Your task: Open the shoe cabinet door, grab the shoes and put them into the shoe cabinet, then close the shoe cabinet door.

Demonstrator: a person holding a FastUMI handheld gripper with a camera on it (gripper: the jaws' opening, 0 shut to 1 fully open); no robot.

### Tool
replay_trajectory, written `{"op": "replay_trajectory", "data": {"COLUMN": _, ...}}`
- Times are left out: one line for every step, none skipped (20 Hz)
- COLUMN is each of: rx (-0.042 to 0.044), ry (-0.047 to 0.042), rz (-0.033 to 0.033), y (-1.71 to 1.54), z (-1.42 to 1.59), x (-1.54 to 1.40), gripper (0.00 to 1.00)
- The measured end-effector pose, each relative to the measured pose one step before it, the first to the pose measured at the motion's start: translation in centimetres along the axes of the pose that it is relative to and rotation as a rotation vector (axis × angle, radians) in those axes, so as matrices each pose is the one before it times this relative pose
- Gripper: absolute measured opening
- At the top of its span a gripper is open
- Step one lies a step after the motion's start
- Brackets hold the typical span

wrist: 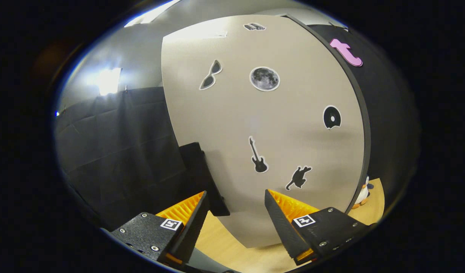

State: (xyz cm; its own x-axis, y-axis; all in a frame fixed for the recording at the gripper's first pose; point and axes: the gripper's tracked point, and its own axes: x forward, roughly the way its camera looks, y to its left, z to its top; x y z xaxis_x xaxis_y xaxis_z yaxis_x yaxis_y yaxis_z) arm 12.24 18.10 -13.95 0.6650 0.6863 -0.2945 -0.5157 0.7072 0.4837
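Note:
The shoe cabinet door [277,125] is a large beige panel with several black stickers, standing close ahead of my fingers and tilted in the view. A dark block-shaped handle [202,178] juts from the door's left edge, just beyond my left fingertip. My gripper [236,193] is open, and its fingers hold nothing; the handle lies slightly left of the gap between them. The door's right edge has a dark rim [363,113].
A light wooden floor or tabletop [232,246] runs under the door and between my fingers. A small penguin-like toy [363,195] peeks out past the door's lower right edge. Black booth cloth [115,151] hangs to the left.

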Motion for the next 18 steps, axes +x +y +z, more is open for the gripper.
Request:
{"op": "replay_trajectory", "data": {"rx": 0.00522, "ry": -0.01143, "rz": -0.01275, "y": 0.121, "z": 0.246, "x": 0.989, "gripper": 0.92}}
{"op": "replay_trajectory", "data": {"rx": 0.00978, "ry": -0.00928, "rz": 0.0047, "y": 0.413, "z": 0.225, "x": 0.834, "gripper": 0.92}}
{"op": "replay_trajectory", "data": {"rx": 0.00698, "ry": -0.00093, "rz": 0.00254, "y": 0.323, "z": 0.065, "x": 1.072, "gripper": 0.92}}
{"op": "replay_trajectory", "data": {"rx": -0.00003, "ry": 0.00353, "rz": 0.0127, "y": 0.426, "z": -0.024, "x": 0.998, "gripper": 0.91}}
{"op": "replay_trajectory", "data": {"rx": -0.00033, "ry": -0.00409, "rz": -0.00125, "y": 0.244, "z": -0.076, "x": 0.679, "gripper": 0.91}}
{"op": "replay_trajectory", "data": {"rx": -0.0037, "ry": -0.00363, "rz": -0.00919, "y": 0.197, "z": 0.057, "x": 0.093, "gripper": 0.91}}
{"op": "replay_trajectory", "data": {"rx": -0.01248, "ry": -0.00826, "rz": -0.01212, "y": 0.202, "z": 0.227, "x": 0.387, "gripper": 0.92}}
{"op": "replay_trajectory", "data": {"rx": -0.01303, "ry": -0.00669, "rz": -0.00921, "y": 0.341, "z": 0.114, "x": 0.483, "gripper": 0.91}}
{"op": "replay_trajectory", "data": {"rx": -0.01018, "ry": -0.00451, "rz": -0.01108, "y": 0.281, "z": 0.04, "x": 0.36, "gripper": 0.92}}
{"op": "replay_trajectory", "data": {"rx": -0.00619, "ry": -0.00172, "rz": -0.0117, "y": 0.005, "z": -0.018, "x": 0.236, "gripper": 0.92}}
{"op": "replay_trajectory", "data": {"rx": -0.00444, "ry": -0.00111, "rz": -0.01346, "y": -0.063, "z": 0.014, "x": 0.136, "gripper": 0.92}}
{"op": "replay_trajectory", "data": {"rx": -0.00322, "ry": -0.00041, "rz": -0.01403, "y": 0.001, "z": 0.061, "x": 0.241, "gripper": 0.92}}
{"op": "replay_trajectory", "data": {"rx": -0.00175, "ry": -0.00211, "rz": -0.01257, "y": -0.076, "z": 0.063, "x": 0.025, "gripper": 0.92}}
{"op": "replay_trajectory", "data": {"rx": -0.00168, "ry": -0.00139, "rz": -0.01402, "y": -0.072, "z": 0.024, "x": 0.175, "gripper": 0.92}}
{"op": "replay_trajectory", "data": {"rx": -0.00222, "ry": -0.00276, "rz": -0.01237, "y": -0.043, "z": 0.027, "x": 0.207, "gripper": 0.92}}
{"op": "replay_trajectory", "data": {"rx": -0.00034, "ry": -0.00257, "rz": -0.01173, "y": -0.075, "z": -0.027, "x": 0.257, "gripper": 0.93}}
{"op": "replay_trajectory", "data": {"rx": -0.00342, "ry": -0.00127, "rz": -0.0113, "y": 0.049, "z": -0.037, "x": -0.02, "gripper": 0.93}}
{"op": "replay_trajectory", "data": {"rx": -0.00523, "ry": -0.00326, "rz": -0.01326, "y": -0.023, "z": 0.127, "x": 0.102, "gripper": 0.93}}
